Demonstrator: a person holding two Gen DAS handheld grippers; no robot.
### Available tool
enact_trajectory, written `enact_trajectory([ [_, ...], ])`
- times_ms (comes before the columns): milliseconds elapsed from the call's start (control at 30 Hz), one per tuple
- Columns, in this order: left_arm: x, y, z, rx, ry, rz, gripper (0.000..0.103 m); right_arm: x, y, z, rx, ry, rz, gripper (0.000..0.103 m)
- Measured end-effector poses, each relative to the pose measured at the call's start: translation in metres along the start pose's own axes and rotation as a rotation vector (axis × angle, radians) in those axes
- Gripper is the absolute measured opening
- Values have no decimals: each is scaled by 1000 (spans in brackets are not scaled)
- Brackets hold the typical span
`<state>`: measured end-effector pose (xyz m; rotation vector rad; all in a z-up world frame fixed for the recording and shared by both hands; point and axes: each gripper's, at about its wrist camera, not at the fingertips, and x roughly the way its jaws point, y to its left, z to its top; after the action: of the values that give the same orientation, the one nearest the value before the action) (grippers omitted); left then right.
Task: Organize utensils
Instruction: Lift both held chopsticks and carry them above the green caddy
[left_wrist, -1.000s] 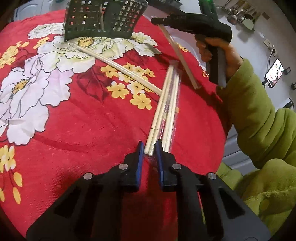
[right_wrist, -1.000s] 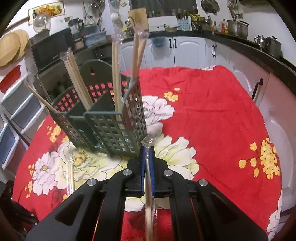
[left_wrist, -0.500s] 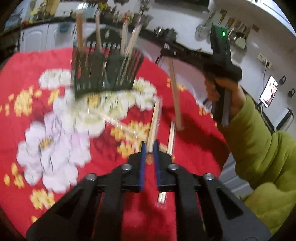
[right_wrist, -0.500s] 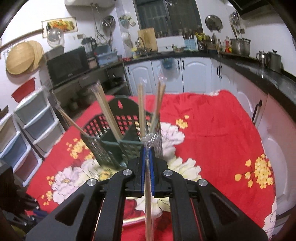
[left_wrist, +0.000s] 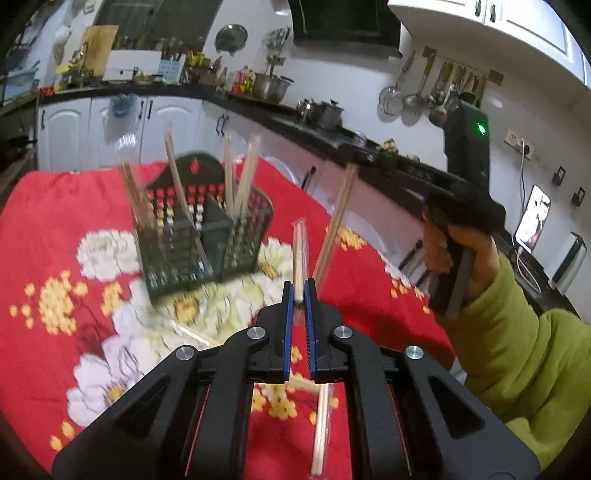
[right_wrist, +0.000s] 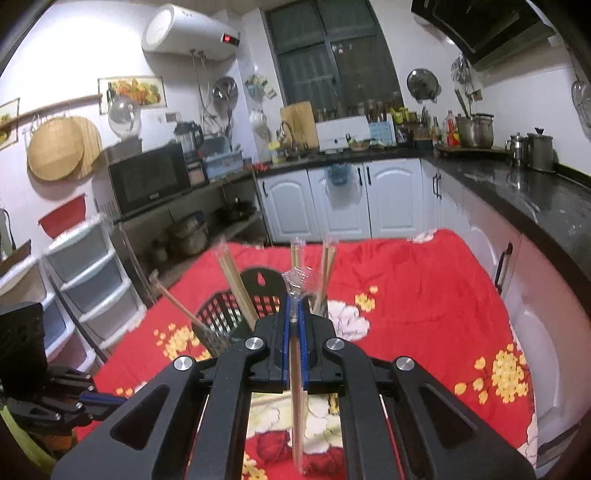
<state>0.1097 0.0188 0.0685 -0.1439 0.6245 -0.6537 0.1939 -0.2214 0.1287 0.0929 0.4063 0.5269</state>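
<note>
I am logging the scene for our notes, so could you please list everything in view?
utensil basket: one, dark green, on the tablecloth, wrapped chopsticks standing in it.
tablecloth: one, red with flowers, covering the table.
wrapped chopstick pairs: two held, pale wood in clear sleeves, one in the left gripper, one in the right.
loose chopsticks: count unclear, pale wood, on the cloth below the left gripper.
left gripper: black, blue pads, shut.
right gripper: black, blue pads, shut.
sleeve: green, right arm.

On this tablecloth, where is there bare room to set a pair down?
The red cloth right of the basket toward the counter side lies bare. The near middle is crowded: loose chopsticks lie below the left gripper.
</note>
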Motion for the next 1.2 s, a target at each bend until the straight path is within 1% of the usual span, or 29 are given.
enact_trajectory([
  [167,-17,0,24,14,-54,25,3,-10,7,20,-12,-79,4,5],
  [300,-35,6,42,3,-95,74,3,-12,11,35,-11,-122,16,5],
  [433,-47,15,56,-8,-101,118,3,-8,14,54,-18,-157,17,5],
  [533,-55,22,66,-5,-86,151,3,-5,16,66,-28,-202,11,5],
  [700,-59,35,78,2,-10,187,3,3,15,81,-41,-275,6,5],
  [833,-55,36,87,31,59,204,3,16,15,86,-61,-293,-6,5],
  [900,-49,39,92,39,110,203,3,23,15,86,-62,-294,-17,5],
  [1033,-35,39,97,61,187,220,3,35,14,81,-73,-295,-54,5],
  [1200,-18,41,99,86,247,236,4,49,10,71,-74,-284,-80,5],
])
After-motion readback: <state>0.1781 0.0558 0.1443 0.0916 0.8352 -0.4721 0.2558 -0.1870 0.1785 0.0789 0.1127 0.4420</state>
